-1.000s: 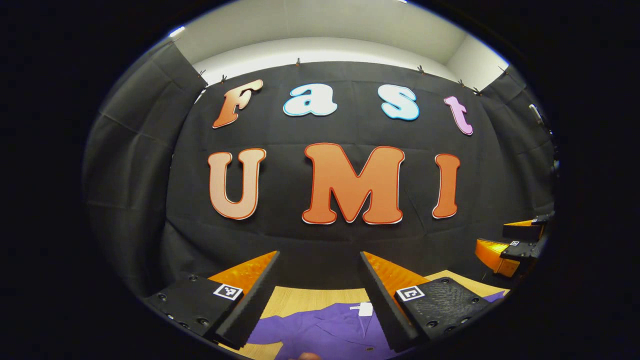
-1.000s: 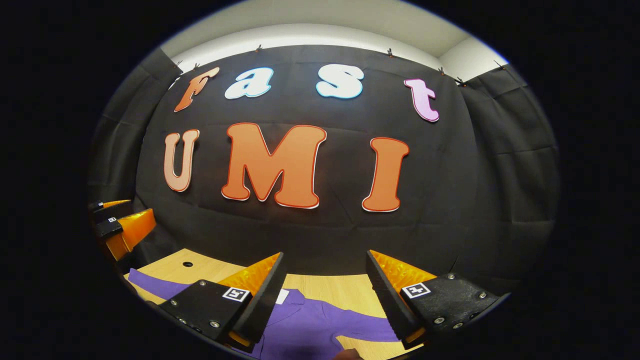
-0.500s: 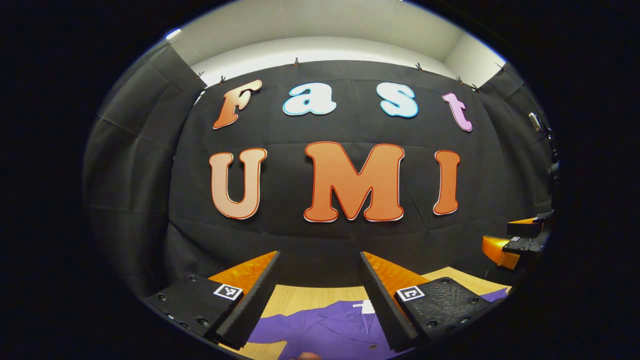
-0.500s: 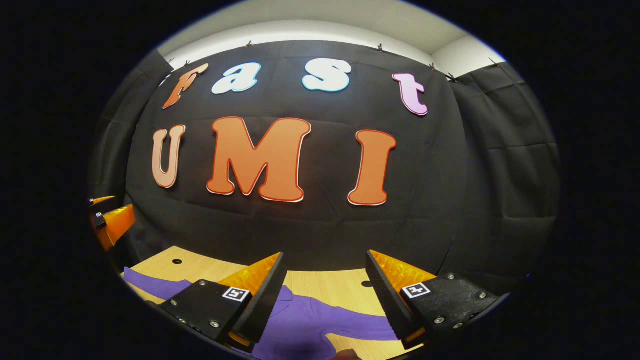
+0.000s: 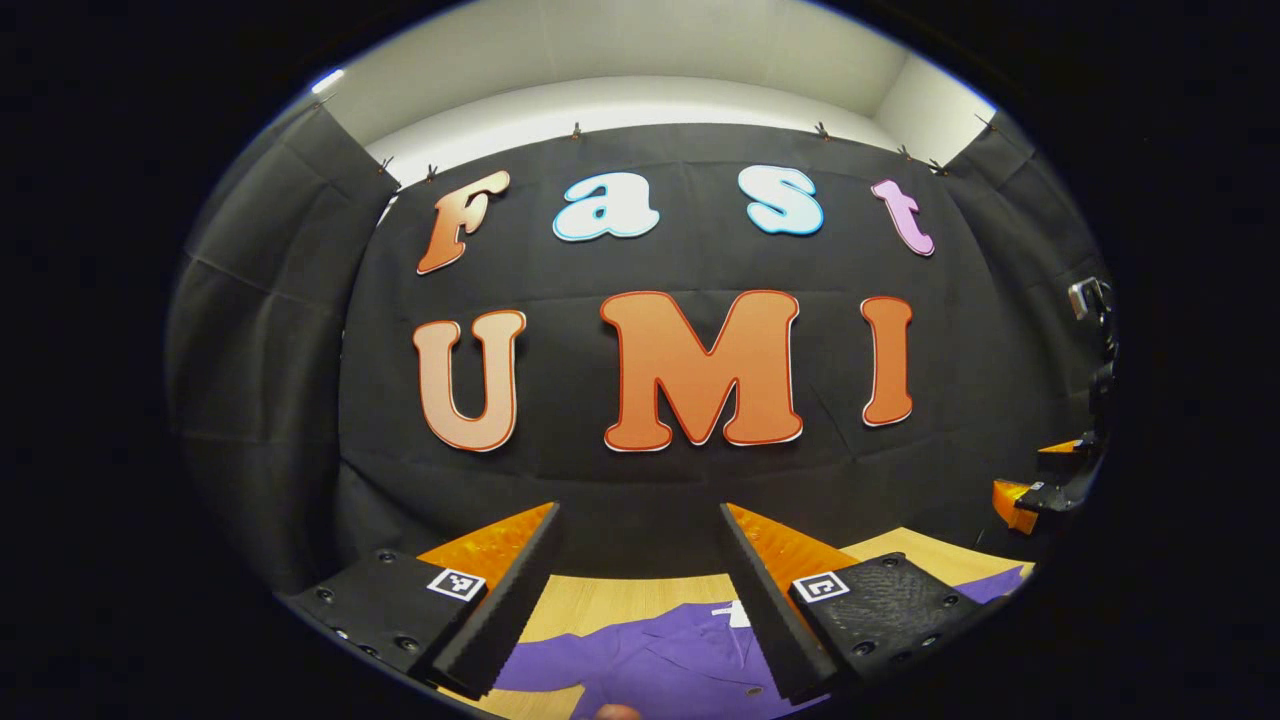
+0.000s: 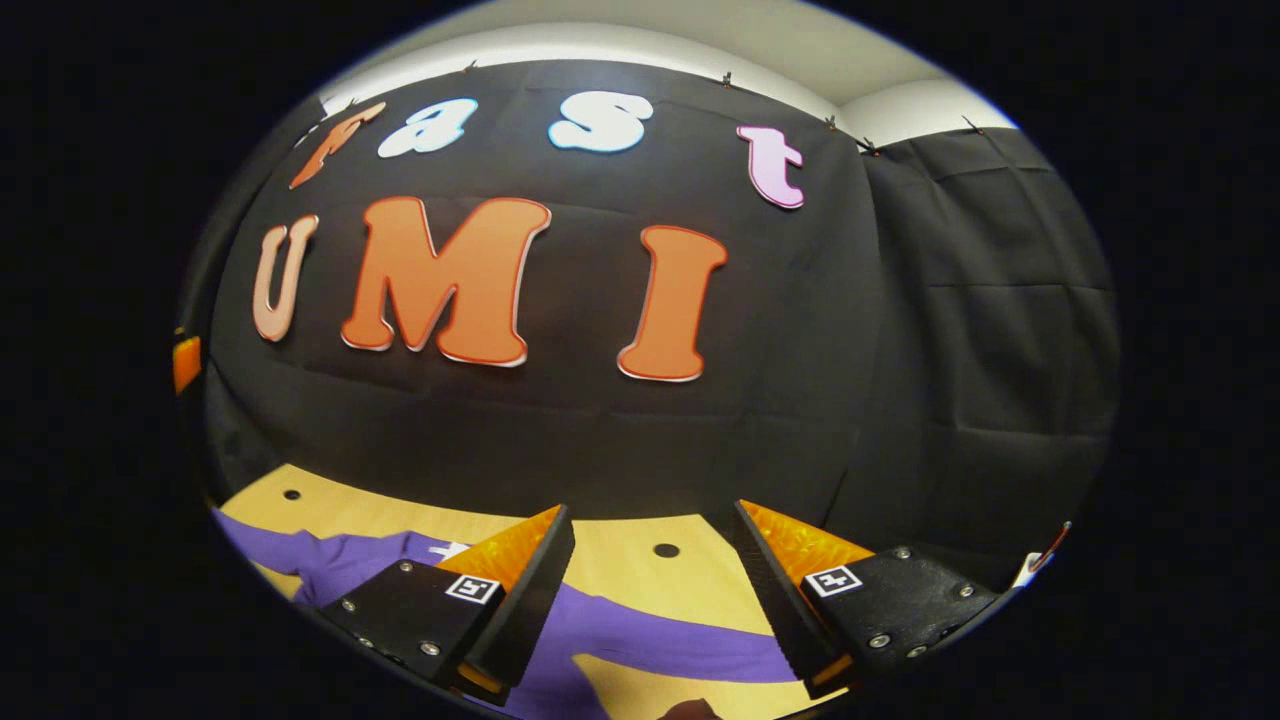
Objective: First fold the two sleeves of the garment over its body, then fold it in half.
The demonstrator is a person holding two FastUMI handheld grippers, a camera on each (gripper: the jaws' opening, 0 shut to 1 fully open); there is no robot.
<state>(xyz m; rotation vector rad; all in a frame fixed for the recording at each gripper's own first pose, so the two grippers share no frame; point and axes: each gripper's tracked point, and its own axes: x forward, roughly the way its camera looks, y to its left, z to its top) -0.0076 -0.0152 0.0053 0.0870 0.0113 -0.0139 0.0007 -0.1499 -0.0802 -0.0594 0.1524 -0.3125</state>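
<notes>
A purple garment (image 5: pixel 650 665) lies flat on the wooden table, its collar with a white tag toward the booth wall. My left gripper (image 5: pixel 640 520) hovers open above the collar area with nothing between its fingers. In the right gripper view the garment (image 6: pixel 640 640) stretches one sleeve out to the right, and another purple part reaches left. My right gripper (image 6: pixel 650 520) is open above that sleeve, holding nothing. The right gripper (image 5: pixel 1040 485) also appears at the far right edge of the left gripper view, raised above the table.
The light wooden table (image 6: pixel 630 560) runs up to the black cloth wall and has small round holes (image 6: pixel 666 550) in its top. Black cloth also closes the right side of the booth.
My right gripper has swung rightward, so the sleeve now lies under its fingers and the left gripper has slid almost out of its view. The left gripper has barely moved.
</notes>
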